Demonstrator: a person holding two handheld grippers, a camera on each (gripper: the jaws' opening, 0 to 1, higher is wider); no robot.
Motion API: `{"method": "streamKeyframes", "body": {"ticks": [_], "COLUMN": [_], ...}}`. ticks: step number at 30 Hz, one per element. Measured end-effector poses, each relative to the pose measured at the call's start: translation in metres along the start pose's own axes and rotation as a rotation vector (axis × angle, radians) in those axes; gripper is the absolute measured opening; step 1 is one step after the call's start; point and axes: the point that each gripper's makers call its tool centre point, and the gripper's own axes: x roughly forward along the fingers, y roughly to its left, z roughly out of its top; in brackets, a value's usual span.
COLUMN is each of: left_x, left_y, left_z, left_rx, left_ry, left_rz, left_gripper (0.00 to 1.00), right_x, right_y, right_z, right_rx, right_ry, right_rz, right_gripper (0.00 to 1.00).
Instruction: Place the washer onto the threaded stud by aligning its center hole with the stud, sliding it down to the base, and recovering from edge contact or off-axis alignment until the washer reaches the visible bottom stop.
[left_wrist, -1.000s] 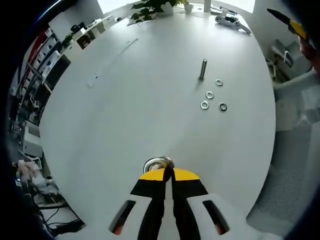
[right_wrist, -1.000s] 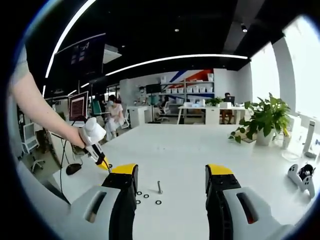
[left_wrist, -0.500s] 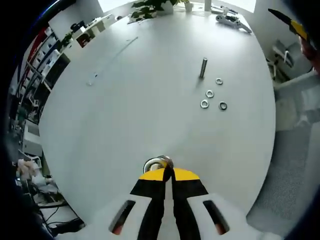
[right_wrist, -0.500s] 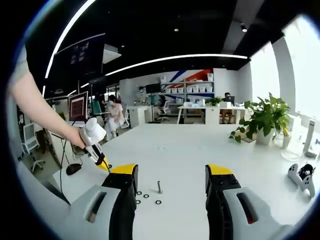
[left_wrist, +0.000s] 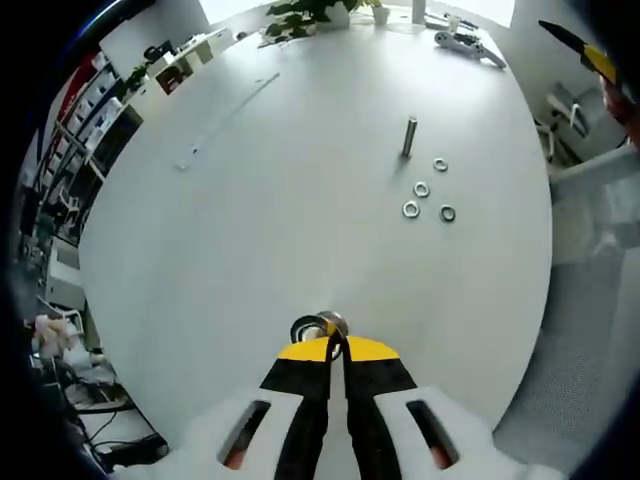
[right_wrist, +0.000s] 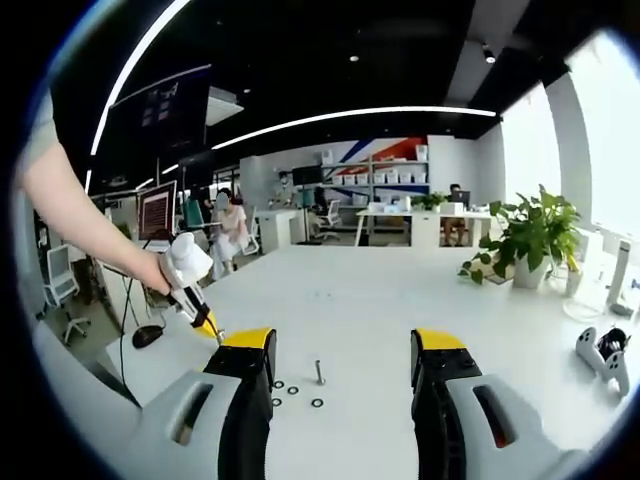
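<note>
The left hand-held gripper (left_wrist: 333, 345) is clamped on a shiny metal ring washer (left_wrist: 316, 327) well apart from the bare upright grey threaded stud (left_wrist: 409, 136) on the white counter (left_wrist: 250, 200), so alignment and sliding remain, while the right hand-held gripper (right_wrist: 340, 352) hovers open-jawed.

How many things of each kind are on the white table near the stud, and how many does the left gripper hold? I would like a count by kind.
Loose washers on the table: 4
Washer in the left gripper: 1
Threaded stud: 1
Total: 6
</note>
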Motion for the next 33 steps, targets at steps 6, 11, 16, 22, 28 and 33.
{"method": "streamKeyframes", "body": {"ticks": [6,11,16,22,28,33], "left_x": [-0.001,-0.004,-0.003,-0.001,-0.005,-0.013], "left_y": [0.000,-0.004,-0.005,-0.002,-0.001,-0.002], "left_z": [0.002,0.005,0.005,0.004,0.006,0.009], "left_rx": [-0.014,-0.036,-0.041,-0.048,-0.085,-0.138], "left_ry": [-0.012,-0.032,-0.027,-0.034,-0.067,-0.111], "left_rz": [0.009,-0.002,-0.004,0.005,0.014,0.022], "left_gripper": [0.02,0.02,0.02,0.02,0.03,0.04], "right_x": [-0.001,-0.001,-0.001,-0.001,-0.001,0.000], "right_y": [-0.001,-0.001,-0.001,-0.001,0.000,0.000], "right_z": [0.001,0.001,0.000,0.000,0.000,-0.002], "right_rx": [0.002,0.001,0.000,0.000,-0.003,-0.005], "right_ry": [-0.003,-0.002,0.000,-0.001,0.002,0.006], "right_rz": [-0.003,-0.005,-0.005,-0.006,-0.002,0.001], "right_gripper": [0.57,0.57,0.57,0.57,0.57,0.57]}}
